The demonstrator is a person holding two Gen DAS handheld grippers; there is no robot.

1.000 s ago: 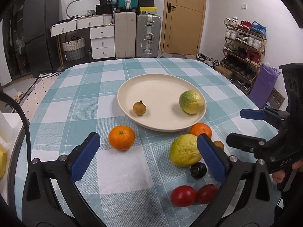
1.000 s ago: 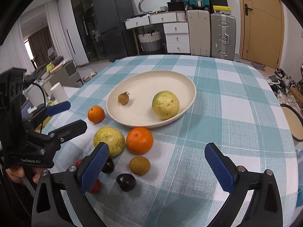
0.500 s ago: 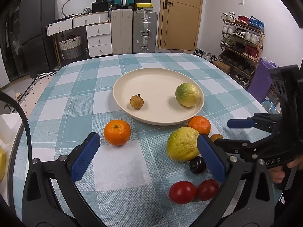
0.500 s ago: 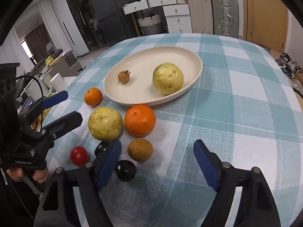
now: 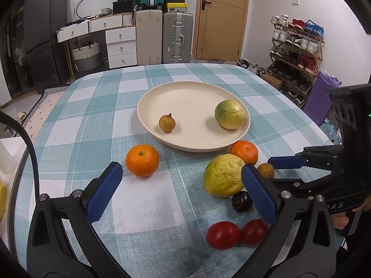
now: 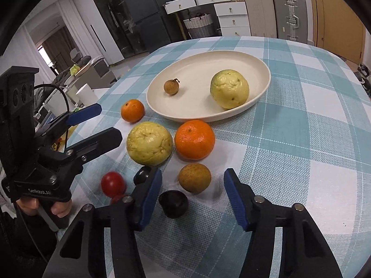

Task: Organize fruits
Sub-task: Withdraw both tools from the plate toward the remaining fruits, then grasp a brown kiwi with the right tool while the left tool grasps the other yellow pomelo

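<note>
Right wrist view puts the small brown fruit [image 6: 194, 178] just above the gap of my right gripper [image 6: 192, 199], in the lower middle of the frame, a little left of the gap's centre. Its jaws stand apart, wider than the fruit, and hold nothing. I judge this fruit to be the next pick. It is round, so no axis matters; what matters is that it lies straight ahead between the fingers, with the dark plum [image 6: 173, 203] lower and to the left, close to my left-hand finger pad [image 6: 149, 199]. The big orange [image 6: 194, 139] sits just above the brown fruit.

From the left wrist view, my left gripper [image 5: 180, 190] is open wide and empty, aimed at bare cloth in the lower centre, with the small orange [image 5: 142, 160] near its left finger. The brown fruit shows there at right of centre [image 5: 265, 170], partly hidden, so the right hand is clearly nearer.

The plate [image 6: 259, 90] lies in the upper middle of the right view, already holding one small brown fruit [image 6: 171, 86] and a yellow-green one [image 6: 229, 89].
</note>
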